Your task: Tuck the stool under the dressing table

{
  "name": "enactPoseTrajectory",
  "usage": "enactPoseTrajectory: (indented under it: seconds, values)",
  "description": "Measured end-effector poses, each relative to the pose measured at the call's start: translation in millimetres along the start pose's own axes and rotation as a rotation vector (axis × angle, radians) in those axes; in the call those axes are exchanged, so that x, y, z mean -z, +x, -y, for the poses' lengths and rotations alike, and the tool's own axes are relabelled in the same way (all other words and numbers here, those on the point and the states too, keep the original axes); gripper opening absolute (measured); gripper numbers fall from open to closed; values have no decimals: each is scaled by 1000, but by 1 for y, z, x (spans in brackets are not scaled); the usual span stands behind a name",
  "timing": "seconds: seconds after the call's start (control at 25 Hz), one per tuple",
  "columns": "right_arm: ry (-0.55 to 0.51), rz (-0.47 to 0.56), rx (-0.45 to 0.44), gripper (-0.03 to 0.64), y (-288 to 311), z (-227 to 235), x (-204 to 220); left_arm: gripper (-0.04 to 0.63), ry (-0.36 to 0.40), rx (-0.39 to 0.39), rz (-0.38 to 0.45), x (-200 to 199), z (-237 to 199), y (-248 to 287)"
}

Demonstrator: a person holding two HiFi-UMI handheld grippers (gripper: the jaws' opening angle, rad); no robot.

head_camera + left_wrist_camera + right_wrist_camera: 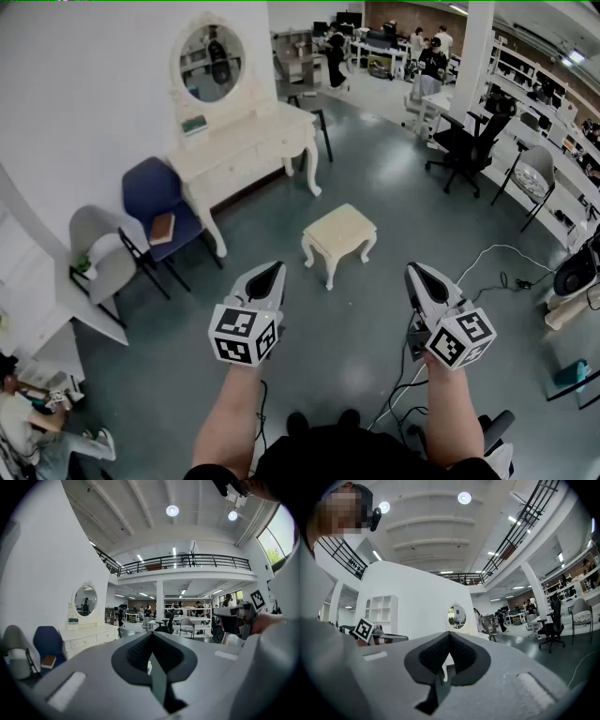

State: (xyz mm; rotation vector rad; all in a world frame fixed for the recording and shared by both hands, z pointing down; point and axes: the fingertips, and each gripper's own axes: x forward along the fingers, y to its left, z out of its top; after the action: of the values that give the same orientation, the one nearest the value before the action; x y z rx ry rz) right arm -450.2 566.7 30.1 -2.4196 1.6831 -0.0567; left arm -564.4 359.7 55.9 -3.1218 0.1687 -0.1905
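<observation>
Your left gripper (272,268) and right gripper (414,270) are pressed together, empty. The stool (340,230) stands at twelve o'clock, well apart from the dressing table (246,142) at eleven.

Left claw (268,275) closed, empty, right claw (418,274) closed, empty, both level

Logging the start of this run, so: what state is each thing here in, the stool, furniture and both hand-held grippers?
stool: upright on the floor, away from the dressing table, not tucked under.
dressing table: against the wall, drawers shut.
left hand-held gripper: shut, empty.
right hand-held gripper: shut, empty.
blue chair: book lying on its seat.
</observation>
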Motion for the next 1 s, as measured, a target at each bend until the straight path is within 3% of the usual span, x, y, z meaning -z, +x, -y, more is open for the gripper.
enactPoseTrajectory:
  seconds: [0.52, 1.0]
  values:
    - [-34, -16, -4, 2, -21, 27, 2, 20, 15, 7, -26, 2, 25, 24]
    - [38, 47, -4, 5, -81, 82, -9, 20, 24, 10, -28, -1, 83, 50]
